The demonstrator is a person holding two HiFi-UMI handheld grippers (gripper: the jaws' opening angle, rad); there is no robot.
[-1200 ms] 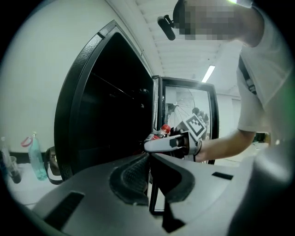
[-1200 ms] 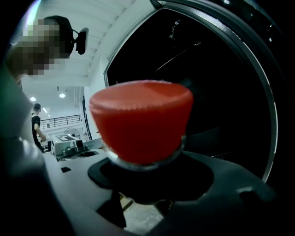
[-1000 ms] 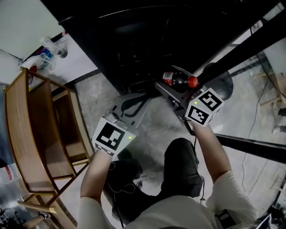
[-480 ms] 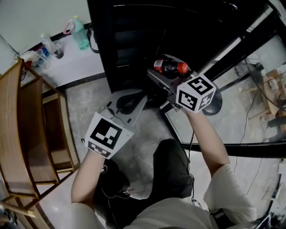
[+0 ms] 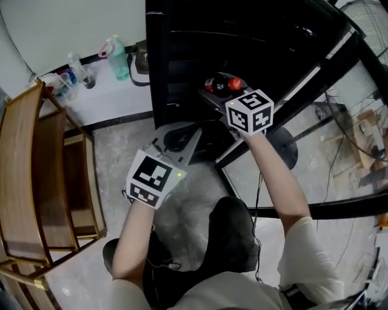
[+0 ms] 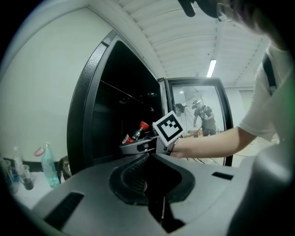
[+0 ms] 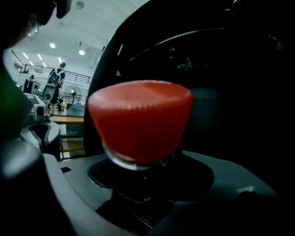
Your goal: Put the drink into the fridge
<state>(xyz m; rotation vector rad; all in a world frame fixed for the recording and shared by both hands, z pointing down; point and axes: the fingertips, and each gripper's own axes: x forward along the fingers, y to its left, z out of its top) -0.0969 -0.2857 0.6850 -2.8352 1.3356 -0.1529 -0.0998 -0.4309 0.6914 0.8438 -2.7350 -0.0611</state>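
The drink is a dark cola bottle [image 5: 219, 85] with a red cap [image 5: 235, 83], lying sideways in my right gripper [image 5: 216, 92], which is shut on it. Bottle and gripper are at the mouth of the black fridge [image 5: 200, 36], whose inside is dark. In the right gripper view the red cap [image 7: 140, 120] fills the middle above the jaws, with the dark fridge behind it. The left gripper view shows the bottle [image 6: 133, 134] held at the fridge opening [image 6: 115, 120]. My left gripper [image 5: 176, 137] hangs lower, in front of the fridge, shut and empty.
The fridge's glass door [image 5: 315, 121] stands open to the right. A wooden rack [image 5: 36, 181] stands at the left. A green bottle [image 5: 119, 58] and a clear bottle [image 5: 76, 66] sit on the white floor by the wall. A fan [image 5: 367, 15] is at the far right.
My right gripper has carried the bottle forward to the fridge's mouth. The left gripper has kept its place in front of the fridge. The head view has shifted toward the fridge.
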